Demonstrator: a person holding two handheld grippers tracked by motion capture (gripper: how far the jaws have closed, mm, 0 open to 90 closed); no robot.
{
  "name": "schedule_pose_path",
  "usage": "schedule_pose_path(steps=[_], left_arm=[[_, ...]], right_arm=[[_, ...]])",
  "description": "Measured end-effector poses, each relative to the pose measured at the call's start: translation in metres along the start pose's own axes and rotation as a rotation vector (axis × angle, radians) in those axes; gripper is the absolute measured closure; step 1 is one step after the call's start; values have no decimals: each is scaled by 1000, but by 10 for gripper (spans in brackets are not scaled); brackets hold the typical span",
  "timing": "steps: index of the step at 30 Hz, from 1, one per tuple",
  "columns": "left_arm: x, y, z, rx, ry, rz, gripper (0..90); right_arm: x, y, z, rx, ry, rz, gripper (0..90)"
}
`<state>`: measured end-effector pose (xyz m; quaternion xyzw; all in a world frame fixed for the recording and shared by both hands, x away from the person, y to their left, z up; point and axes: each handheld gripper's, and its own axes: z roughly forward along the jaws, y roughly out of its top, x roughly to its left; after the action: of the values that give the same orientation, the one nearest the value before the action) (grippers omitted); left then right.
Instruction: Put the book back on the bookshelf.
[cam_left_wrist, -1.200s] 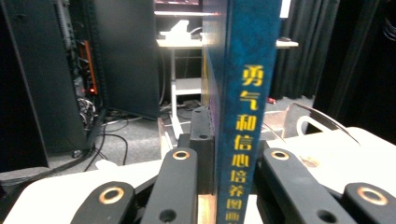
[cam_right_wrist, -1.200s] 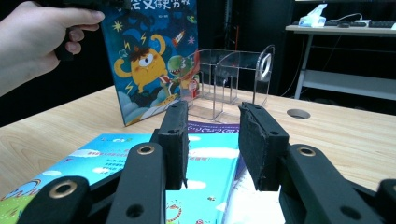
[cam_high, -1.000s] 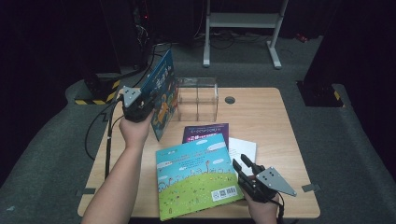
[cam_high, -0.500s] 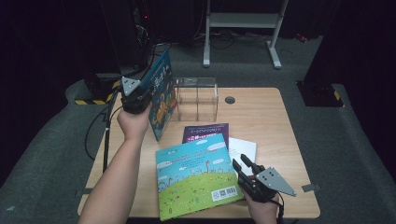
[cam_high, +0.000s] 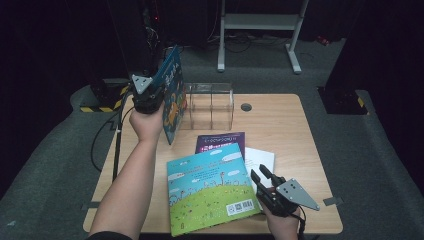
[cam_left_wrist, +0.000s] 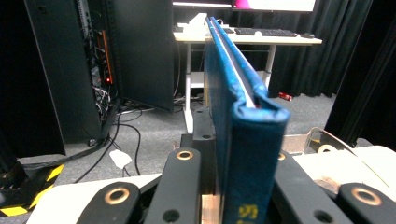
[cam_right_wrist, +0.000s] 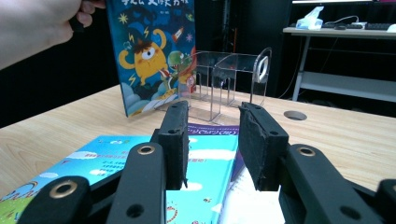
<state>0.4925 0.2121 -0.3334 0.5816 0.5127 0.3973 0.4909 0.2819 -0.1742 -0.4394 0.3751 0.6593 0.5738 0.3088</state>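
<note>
My left gripper (cam_high: 148, 93) is shut on the lower edge of a blue picture book (cam_high: 173, 95), which it holds upright above the table's far left, beside a clear acrylic rack (cam_high: 210, 105). In the left gripper view the book's spine (cam_left_wrist: 252, 140) stands between the jaws and its covers run away from the camera. Near the front right edge my right gripper (cam_high: 258, 172) is open, with nothing between its pads (cam_right_wrist: 212, 126). It hovers at the right edge of a cyan and green book (cam_high: 210, 185) that lies flat.
A purple book (cam_high: 220, 140) lies partly under the cyan one, with a white booklet (cam_high: 261, 160) to its right. The wooden table (cam_high: 285, 130) has a round cable hole (cam_high: 245, 107) near the rack. Dark floor, cables and a desk frame lie beyond.
The left gripper has risen a little with the blue book, drifting toward the far side. The right gripper has not moved.
</note>
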Motion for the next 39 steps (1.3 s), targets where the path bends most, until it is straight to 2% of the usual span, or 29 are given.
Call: schedule_pose_path(steps=[20, 32, 39], left_arm=[[-1, -12, 8, -31, 27, -30, 833], [8, -18, 6, -53, 1, -57, 816], [13, -20, 3, -59, 10, -61, 806]], right_arm=[[0, 0, 0, -4, 3, 0, 636], [1, 0, 0, 1, 4, -4, 635], [2, -1, 0, 2, 7, -5, 635]])
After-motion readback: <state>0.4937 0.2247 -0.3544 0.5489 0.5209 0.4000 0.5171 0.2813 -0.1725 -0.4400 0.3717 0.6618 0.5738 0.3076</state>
